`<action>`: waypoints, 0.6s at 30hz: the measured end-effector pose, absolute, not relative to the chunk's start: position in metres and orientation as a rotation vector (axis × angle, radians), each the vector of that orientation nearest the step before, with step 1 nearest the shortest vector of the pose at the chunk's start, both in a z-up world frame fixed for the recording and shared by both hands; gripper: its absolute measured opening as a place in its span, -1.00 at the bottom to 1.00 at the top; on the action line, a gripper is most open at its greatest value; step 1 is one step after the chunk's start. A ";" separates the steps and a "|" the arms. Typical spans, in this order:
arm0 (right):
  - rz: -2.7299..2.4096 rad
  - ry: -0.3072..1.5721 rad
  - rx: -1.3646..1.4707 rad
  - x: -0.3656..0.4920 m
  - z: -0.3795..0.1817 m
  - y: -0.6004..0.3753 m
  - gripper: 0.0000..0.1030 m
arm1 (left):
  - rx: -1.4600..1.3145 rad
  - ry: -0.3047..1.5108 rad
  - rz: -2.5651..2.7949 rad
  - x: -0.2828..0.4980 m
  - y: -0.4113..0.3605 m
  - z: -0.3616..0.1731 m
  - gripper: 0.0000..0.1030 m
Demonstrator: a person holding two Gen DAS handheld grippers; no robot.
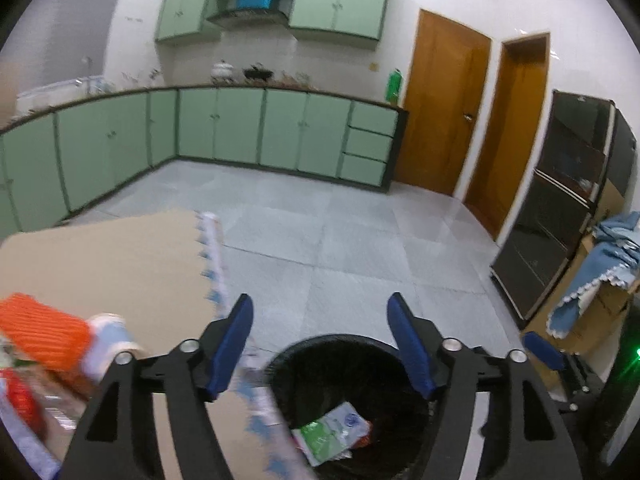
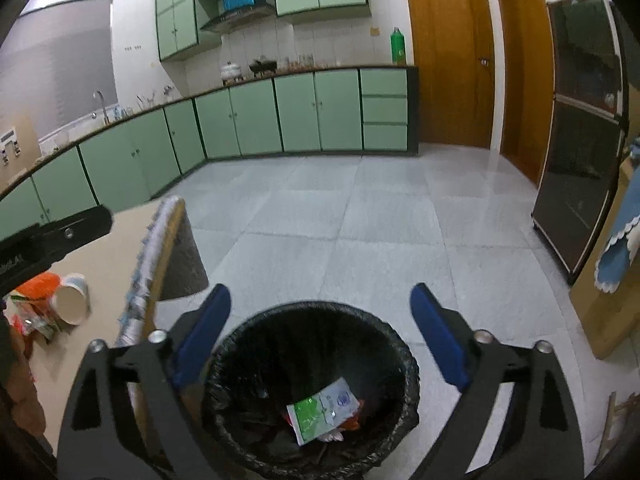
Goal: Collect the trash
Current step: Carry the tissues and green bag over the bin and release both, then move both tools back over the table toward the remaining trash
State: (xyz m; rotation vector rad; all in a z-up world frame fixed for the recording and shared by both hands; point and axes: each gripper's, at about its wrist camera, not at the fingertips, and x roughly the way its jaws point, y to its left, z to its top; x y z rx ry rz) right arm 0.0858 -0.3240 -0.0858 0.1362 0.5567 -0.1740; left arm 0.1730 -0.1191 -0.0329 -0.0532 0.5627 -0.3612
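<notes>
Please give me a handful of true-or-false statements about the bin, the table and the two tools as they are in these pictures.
1. The bin is lined with a black bag. True.
2. The bin is empty. False: a green and white wrapper lies inside.
3. The right tool stands open with nothing between its fingers. True.
4. The left tool grips a paper cup. False: it is open and empty; the paper cup lies on its side on the table.
5. Both wooden doors stand wide open. False: the left one is shut.

Green-white wrapper [image 2: 322, 410] inside black bin [image 2: 240, 344]
</notes>
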 end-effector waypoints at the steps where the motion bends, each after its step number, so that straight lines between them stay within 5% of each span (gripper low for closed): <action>1: -0.164 0.545 0.134 0.083 -0.081 -0.318 0.77 | -0.055 0.547 -0.339 0.168 -0.109 -0.028 0.40; 18: 0.077 0.483 0.096 0.074 -0.049 -0.179 0.85 | 0.014 0.479 0.030 0.100 0.054 -0.022 0.51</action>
